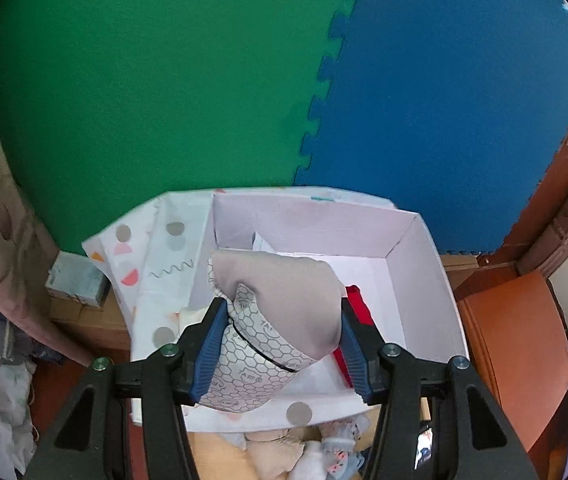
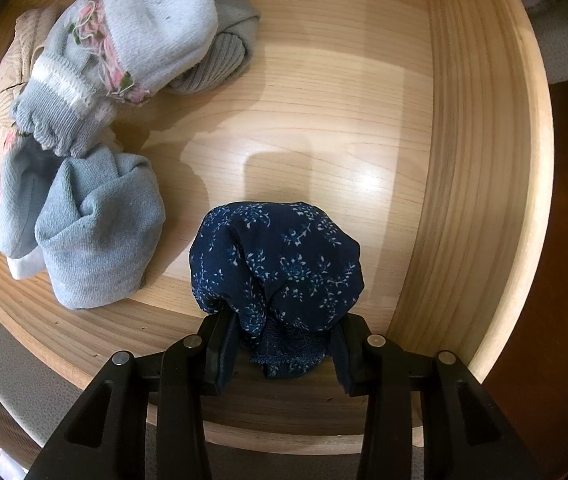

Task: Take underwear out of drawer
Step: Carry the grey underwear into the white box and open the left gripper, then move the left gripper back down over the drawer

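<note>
Presently my left gripper (image 1: 282, 336) is clamped on a rolled grey underwear bundle (image 1: 280, 300) with a honeycomb print, held above the white box (image 1: 415, 248) on the green and blue mat (image 1: 204, 80). My right gripper (image 2: 280, 344) is closed on navy floral underwear (image 2: 276, 264) inside the wooden drawer (image 2: 475, 160), beside rolled socks (image 2: 96, 240).

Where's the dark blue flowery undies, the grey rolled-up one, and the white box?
Blue flowery underwear (image 2: 284, 256): right wrist view, on its bunched top.
Grey rolled underwear (image 1: 284, 292): left wrist view, on its grey fold.
White box (image 1: 307, 220): left wrist view, on its far inside wall.
</note>
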{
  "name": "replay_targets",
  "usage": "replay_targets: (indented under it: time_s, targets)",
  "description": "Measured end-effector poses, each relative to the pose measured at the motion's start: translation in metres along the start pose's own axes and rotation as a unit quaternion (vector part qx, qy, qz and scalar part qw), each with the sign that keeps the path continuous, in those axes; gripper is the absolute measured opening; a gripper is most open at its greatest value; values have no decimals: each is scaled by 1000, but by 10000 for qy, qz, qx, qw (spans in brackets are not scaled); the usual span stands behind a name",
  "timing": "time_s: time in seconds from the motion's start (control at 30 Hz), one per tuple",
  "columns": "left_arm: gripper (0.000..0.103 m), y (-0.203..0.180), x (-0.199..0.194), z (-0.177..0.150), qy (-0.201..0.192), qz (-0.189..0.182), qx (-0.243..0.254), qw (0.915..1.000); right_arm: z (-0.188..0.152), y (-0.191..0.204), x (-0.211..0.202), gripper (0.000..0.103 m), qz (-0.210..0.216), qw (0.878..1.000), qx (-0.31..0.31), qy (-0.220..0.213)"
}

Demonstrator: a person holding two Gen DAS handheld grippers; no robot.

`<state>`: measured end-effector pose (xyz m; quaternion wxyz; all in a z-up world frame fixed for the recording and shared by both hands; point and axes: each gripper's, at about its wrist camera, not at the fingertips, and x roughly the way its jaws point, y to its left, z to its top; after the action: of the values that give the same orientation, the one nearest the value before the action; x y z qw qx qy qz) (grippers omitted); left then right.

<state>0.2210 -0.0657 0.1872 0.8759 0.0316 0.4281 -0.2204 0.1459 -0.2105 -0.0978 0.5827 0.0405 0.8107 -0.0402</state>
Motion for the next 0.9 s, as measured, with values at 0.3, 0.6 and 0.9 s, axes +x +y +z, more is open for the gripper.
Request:
replay_targets:
  time_s: [0.3,0.6,0.9]
  targets:
    - [56,-14,73,-7,616,354,260,9971,0,0,0,37,-2,10000,1,1]
    - [60,-13,90,-16,817,390,122,9958,0,0,0,38,0,10000,-6,12]
    - [63,-15,43,-13,473,318,263,9980,1,0,0,38,48,9998,-10,207]
